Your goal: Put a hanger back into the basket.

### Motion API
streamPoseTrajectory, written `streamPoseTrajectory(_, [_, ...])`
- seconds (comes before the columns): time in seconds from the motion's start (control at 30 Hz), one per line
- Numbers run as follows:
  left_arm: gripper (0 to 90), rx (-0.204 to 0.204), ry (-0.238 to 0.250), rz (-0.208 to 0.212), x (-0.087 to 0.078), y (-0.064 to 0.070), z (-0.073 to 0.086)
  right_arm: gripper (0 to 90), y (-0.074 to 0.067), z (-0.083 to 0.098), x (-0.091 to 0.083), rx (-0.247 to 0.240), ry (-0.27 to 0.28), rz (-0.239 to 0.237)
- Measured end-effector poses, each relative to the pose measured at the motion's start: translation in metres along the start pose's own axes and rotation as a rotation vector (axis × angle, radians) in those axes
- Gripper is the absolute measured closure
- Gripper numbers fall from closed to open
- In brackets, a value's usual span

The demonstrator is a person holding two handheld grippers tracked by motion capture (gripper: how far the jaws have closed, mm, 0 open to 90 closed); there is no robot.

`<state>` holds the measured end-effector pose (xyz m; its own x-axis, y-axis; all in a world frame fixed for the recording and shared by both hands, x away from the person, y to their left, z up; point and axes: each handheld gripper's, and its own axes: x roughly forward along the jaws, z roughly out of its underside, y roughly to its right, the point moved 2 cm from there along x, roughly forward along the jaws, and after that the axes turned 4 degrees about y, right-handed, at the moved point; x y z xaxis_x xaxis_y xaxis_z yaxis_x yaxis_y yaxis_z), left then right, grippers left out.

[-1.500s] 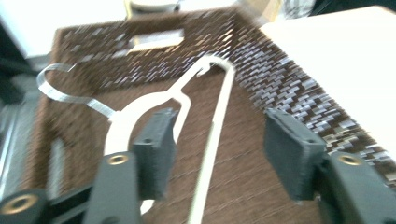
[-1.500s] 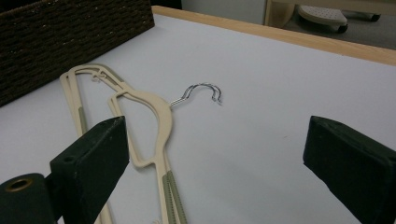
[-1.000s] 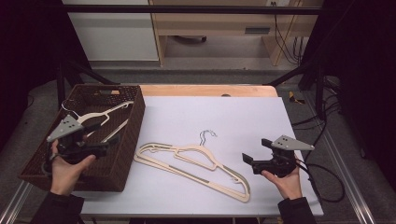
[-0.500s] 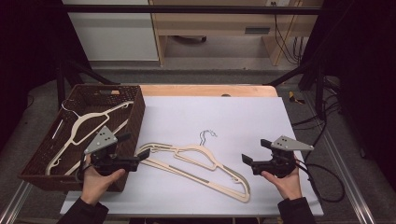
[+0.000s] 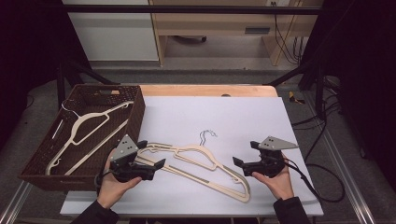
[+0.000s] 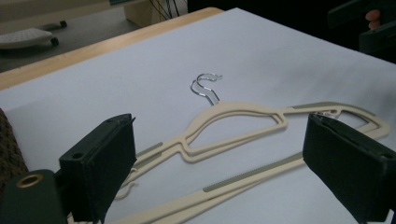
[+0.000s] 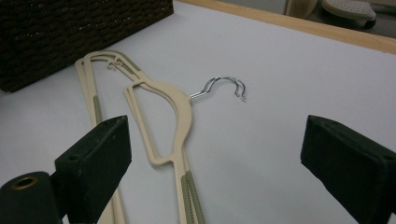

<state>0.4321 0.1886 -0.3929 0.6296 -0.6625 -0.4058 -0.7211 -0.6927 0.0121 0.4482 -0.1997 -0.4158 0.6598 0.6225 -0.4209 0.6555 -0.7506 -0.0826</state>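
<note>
Hangers (image 5: 201,164), two cream plastic ones stacked with wire hooks (image 5: 208,136) toward the far edge, are lying flat on the white sheet (image 5: 224,116), near its front edge and left of centre. They are judged light, stiff and smooth, likely to slide on the sheet if pushed; the thin arms could flex or snap if levered. The grey ribbed strips on the lower bar (image 6: 243,175) are judged the best place to be gripped, less slippery than bare plastic.

Left gripper (image 5: 156,165) is being held wide, with nothing between the jaws, at the hangers' left end, just above the bar. Right gripper (image 5: 239,162) is also being held wide and empty, just beside the right end, pointing at it. A third hanger (image 5: 88,126) is lying in the basket (image 5: 135,116) at the sheet's left edge.
</note>
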Motion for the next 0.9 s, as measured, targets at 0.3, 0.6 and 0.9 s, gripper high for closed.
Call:
streamPoseTrajectory(0.3, [9.3,0.004,-0.034,0.04,0.015,0.007,0.011,18.8,-0.005,0.011,0.021,-0.034,-0.104,-0.015])
streamPoseTrajectory(0.6, [8.8,0.01,-0.056,0.048,0.019,0.009,0.015,32.5,-0.013,0.032,0.046,-0.087,-0.246,-0.047])
streamPoseTrajectory(0.9, [8.8,0.008,-0.073,0.053,0.022,0.008,0.019,51.6,-0.016,0.046,0.061,-0.13,-0.343,-0.064])
